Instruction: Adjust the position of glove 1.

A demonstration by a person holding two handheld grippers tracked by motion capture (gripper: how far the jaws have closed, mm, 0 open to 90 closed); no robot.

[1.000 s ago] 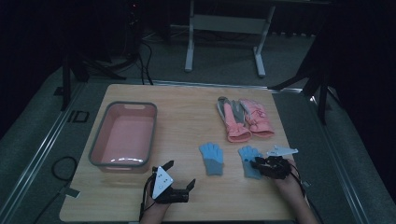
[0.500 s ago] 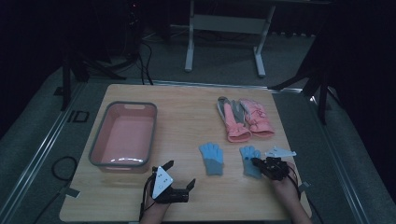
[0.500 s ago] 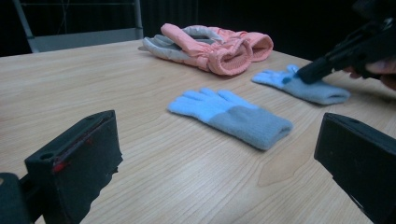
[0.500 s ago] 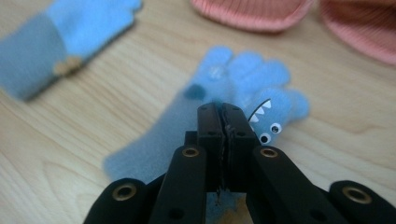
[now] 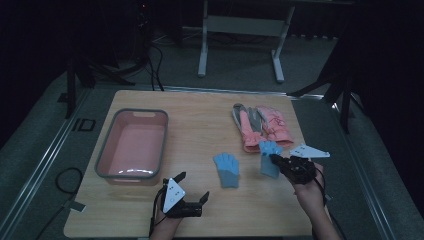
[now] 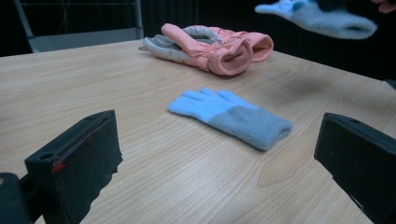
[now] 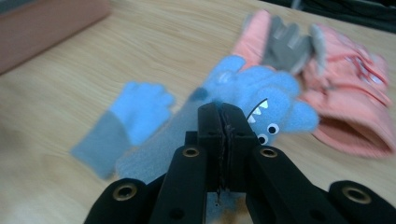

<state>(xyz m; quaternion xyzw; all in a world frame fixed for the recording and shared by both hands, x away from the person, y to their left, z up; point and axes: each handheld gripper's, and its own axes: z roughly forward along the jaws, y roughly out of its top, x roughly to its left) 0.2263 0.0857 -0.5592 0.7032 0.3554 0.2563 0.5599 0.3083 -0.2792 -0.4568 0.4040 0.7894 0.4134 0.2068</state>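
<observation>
Right gripper (image 5: 278,160) clamped on one blue glove (image 5: 270,156), lifted; left gripper (image 5: 192,192) wide open, empty; other glove (image 5: 227,169), tub (image 5: 132,146) untouched.

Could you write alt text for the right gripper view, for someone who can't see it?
The right gripper, seen along its two black jaws, is shut on a blue glove with a shark face. A plain blue glove lies to the left on the wooden table, and a pair of pink and grey gloves lies at the upper right.

Bare table (image 5: 200,125) lies open between the pink bin (image 5: 132,145) and the pink gloves (image 5: 262,125).
</observation>
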